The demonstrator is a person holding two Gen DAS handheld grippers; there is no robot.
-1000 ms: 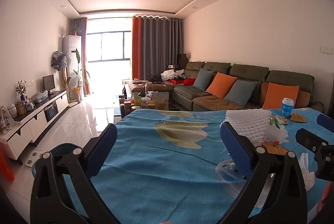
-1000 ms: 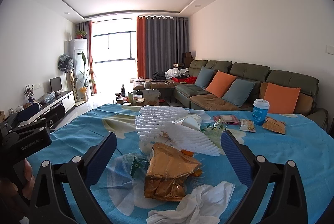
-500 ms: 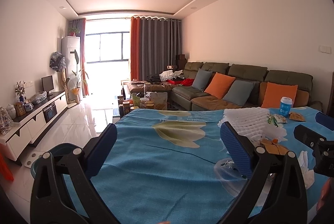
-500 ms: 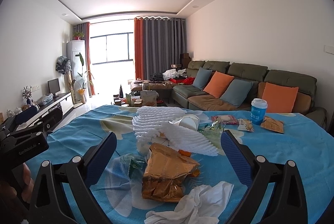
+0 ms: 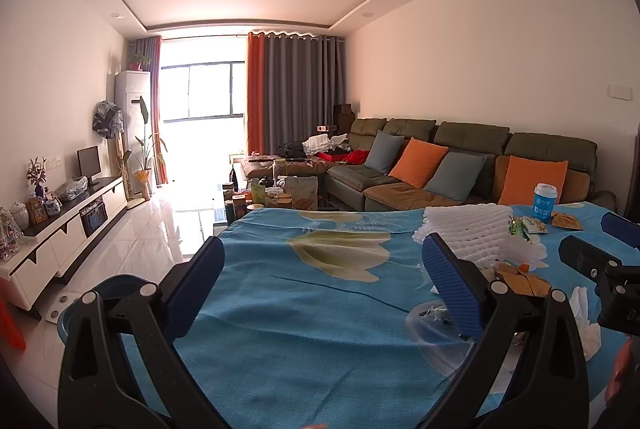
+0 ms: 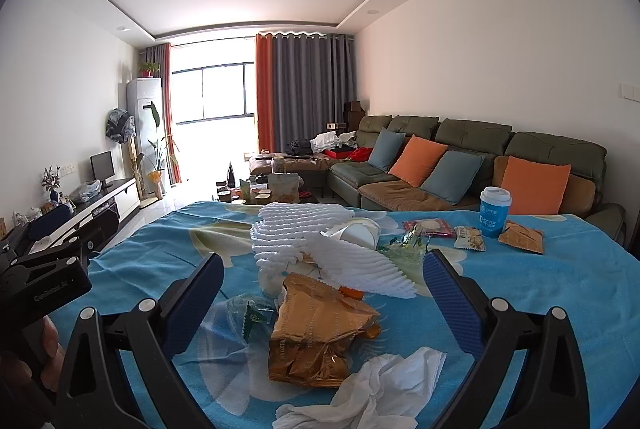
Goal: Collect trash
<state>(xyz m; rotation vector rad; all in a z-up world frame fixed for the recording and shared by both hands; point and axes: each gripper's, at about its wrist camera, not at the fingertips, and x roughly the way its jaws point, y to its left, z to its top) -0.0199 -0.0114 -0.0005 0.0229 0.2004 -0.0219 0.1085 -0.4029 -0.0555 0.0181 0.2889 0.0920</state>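
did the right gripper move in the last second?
Yes, slightly. In the right wrist view the gold snack bag and blue cup sit a little left of and lower than before, so the open right gripper drifted right and tilted slightly up.

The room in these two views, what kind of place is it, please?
Most likely a home living room. A long sofa with cushions stands along the wall, a low TV cabinet faces it, and curtains frame a big window. Trash lies on a cloth-covered table.

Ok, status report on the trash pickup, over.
Left gripper open over bare tablecloth. Right gripper open, gold bag and tissue between its fingers, not gripped. Nothing in the way.
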